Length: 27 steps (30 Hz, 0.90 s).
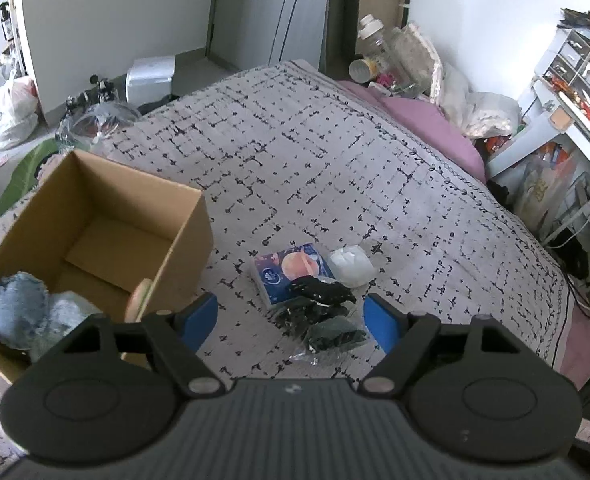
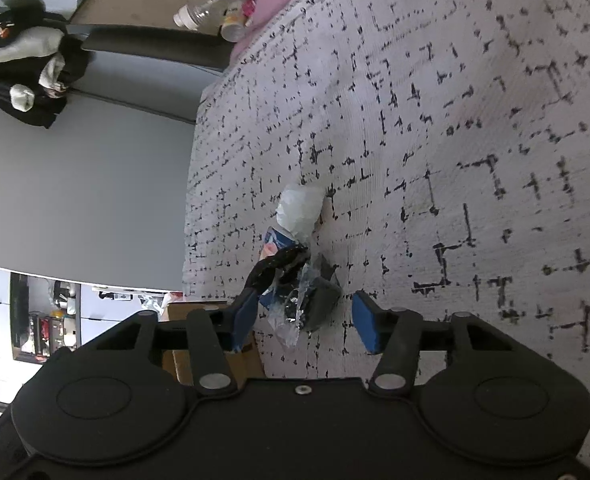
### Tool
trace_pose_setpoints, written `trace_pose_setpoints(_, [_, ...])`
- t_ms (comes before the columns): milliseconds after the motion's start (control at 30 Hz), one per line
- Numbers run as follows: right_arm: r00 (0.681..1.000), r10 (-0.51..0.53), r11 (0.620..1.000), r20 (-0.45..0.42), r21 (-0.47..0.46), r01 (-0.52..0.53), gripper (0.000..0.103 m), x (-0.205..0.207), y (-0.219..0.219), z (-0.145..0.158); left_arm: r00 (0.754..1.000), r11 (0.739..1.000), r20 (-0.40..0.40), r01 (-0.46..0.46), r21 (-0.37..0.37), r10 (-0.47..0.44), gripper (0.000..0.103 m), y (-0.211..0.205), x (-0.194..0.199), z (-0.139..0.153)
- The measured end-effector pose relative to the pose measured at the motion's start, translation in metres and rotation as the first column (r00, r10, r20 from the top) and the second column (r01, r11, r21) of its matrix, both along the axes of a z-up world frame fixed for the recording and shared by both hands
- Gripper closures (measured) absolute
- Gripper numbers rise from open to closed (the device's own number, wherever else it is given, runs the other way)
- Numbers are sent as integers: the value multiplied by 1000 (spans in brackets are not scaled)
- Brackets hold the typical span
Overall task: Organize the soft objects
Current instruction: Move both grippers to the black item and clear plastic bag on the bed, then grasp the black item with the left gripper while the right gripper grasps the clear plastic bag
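The dark bagged bundle [image 1: 319, 316] lies between both parted, empty claws [image 1: 291, 318] [image 2: 301, 318].

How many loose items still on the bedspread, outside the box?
3, clustered beside the cardboard box: blue tissue pack, white bundle at its far side, black item in clear plastic overlapping the pack's near edge. More may be hidden beneath.

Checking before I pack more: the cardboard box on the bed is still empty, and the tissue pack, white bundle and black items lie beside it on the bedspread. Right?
Not quite. The cardboard box is not empty: a blue-grey plush toy already sits in its near corner, as the left wrist view shows. The tissue pack, white bundle and black items do lie beside it on the bedspread.
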State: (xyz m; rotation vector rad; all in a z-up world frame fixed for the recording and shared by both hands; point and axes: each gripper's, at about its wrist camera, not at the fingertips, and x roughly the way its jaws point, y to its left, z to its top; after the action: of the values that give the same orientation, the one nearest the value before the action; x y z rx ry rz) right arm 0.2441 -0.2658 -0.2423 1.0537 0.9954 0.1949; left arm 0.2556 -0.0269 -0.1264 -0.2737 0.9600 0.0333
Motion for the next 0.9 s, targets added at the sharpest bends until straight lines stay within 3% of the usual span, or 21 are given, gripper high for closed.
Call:
trace_pose_setpoints(333, [999, -4, 1000, -48, 21, 5, 61, 17, 10, -22, 998, 999, -60, -7, -51, 4, 28, -4, 32, -25])
trace_pose_setpoints(867, [999, 25, 1000, -38, 15, -24, 64, 34, 22, -32, 987, 996, -162, -10, -87, -4, 28, -13, 78, -66])
trace_pose_setpoints(900, [999, 27, 1000, -34, 14, -27, 63, 34, 23, -32, 986, 996, -168, -9, -89, -6, 32, -14, 80, -68])
